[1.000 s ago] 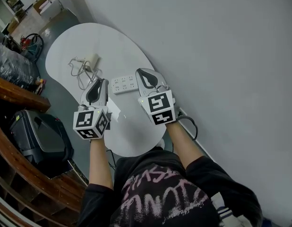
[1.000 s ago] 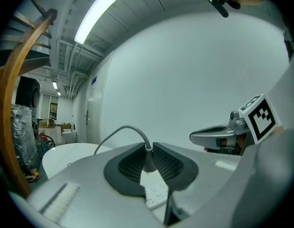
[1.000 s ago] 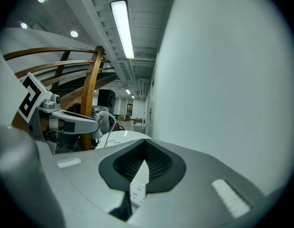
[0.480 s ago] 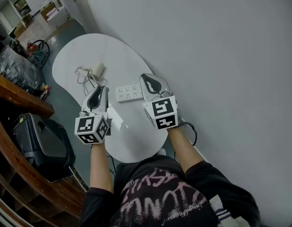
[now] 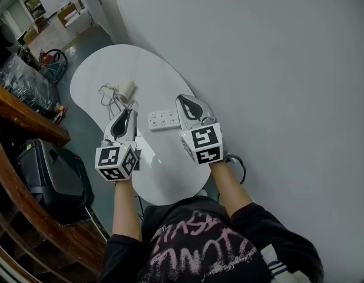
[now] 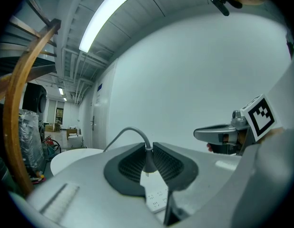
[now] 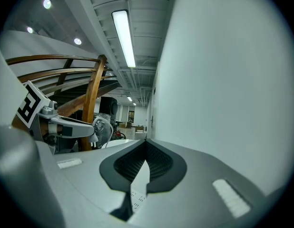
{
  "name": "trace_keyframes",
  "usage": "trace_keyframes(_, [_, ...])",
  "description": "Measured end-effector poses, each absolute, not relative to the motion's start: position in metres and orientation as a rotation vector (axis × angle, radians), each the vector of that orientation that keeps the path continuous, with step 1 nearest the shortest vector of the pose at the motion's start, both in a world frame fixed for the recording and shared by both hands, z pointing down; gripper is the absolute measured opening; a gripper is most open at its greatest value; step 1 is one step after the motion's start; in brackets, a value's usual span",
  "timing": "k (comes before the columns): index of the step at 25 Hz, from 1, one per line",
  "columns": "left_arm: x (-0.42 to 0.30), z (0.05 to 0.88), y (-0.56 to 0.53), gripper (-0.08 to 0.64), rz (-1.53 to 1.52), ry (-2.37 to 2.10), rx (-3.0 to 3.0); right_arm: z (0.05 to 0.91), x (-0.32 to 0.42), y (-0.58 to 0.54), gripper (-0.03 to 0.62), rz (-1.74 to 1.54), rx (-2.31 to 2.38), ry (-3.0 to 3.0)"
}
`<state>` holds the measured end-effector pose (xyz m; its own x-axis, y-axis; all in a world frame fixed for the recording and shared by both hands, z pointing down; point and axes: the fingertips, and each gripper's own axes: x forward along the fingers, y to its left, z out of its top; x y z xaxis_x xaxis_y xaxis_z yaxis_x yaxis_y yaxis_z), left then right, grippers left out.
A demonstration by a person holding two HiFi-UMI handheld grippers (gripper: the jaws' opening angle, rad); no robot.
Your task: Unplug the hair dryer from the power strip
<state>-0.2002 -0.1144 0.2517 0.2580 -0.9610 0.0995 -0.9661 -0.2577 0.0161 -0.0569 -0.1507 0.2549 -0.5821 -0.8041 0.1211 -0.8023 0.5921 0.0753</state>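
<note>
Whites and greys
White table, white power strip, grey cord; grey left gripper and right gripper, black-and-white squared cubes.

Cannot resolve hair dryer, 10 o'clock from power strip: too small. Lose its cord beneath left gripper. Strip's 3 o'clock end covered by right gripper. Only slivers of strip visible past both grippers' jaws.

Head cam high, steeply down on white table. Left gripper, right gripper cams low, close, looking along own jaws toward wall. All three catch power strip.
</note>
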Motion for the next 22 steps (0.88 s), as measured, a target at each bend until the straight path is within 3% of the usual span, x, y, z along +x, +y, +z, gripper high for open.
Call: trace_keyframes(22, [-0.1976, 0.2482, -0.1162, 0.055, 0.107, -1.873, 2.433, 0.2514, -0.0596, -0.1498, 0.008, -0.037, 1.326, -2.686])
